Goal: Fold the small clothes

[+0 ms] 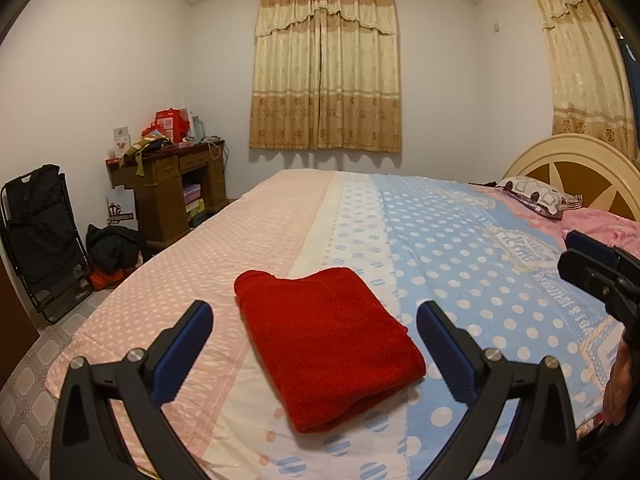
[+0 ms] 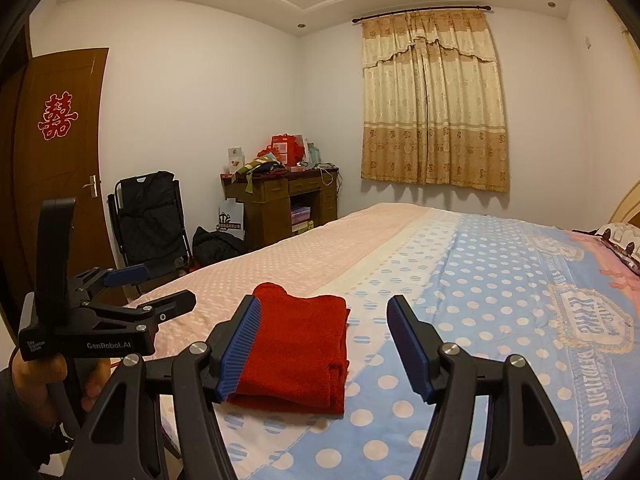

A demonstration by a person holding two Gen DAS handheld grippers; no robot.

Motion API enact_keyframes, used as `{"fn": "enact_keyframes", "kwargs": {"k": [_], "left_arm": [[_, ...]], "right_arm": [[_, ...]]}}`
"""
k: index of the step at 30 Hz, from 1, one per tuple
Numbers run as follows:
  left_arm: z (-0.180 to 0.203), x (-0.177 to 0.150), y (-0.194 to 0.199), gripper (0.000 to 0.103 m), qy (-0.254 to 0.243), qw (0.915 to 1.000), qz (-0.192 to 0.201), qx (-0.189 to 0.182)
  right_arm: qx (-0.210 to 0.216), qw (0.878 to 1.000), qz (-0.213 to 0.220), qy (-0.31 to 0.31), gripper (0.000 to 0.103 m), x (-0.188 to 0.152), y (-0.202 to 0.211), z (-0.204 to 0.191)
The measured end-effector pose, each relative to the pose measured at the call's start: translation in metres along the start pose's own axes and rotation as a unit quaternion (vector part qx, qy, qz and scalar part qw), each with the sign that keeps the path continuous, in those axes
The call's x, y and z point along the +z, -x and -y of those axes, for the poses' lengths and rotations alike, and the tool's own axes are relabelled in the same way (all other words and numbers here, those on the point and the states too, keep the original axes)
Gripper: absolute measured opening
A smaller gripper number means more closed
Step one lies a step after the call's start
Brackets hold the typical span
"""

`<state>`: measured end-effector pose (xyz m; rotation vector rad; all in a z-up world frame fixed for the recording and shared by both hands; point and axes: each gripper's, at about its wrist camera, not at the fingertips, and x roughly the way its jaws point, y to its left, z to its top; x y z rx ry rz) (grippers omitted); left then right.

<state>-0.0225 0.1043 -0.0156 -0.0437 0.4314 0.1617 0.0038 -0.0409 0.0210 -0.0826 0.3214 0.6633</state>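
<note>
A: On the polka-dot bedspread (image 1: 460,248), the left gripper (image 1: 314,334) is hovering with jaws spread, empty, before the folded red garment (image 1: 324,340).

B: The right gripper (image 2: 324,344) is also gaping, empty; any careless nudge risks undoing the folds.

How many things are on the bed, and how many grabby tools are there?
Folded red fuzzy cloth: 1
Patterned pillow by the headboard: 1
Pink blanket at the bed's head end: 1
Hand-held grippers, left hand-held gripper and right hand-held gripper, both open: 2
Total: 5
</note>
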Motion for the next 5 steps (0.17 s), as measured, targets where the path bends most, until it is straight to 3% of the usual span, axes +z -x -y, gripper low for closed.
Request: {"fn": "enact_keyframes", "kwargs": {"k": [5], "left_arm": [[0.0025, -0.0015, -0.0010, 0.103, -0.008, 1.0000, 0.002, -0.003]], "right_arm": [[0.004, 1.000, -0.005, 0.004, 0.067, -0.0026, -0.0031, 0.0002]]}}
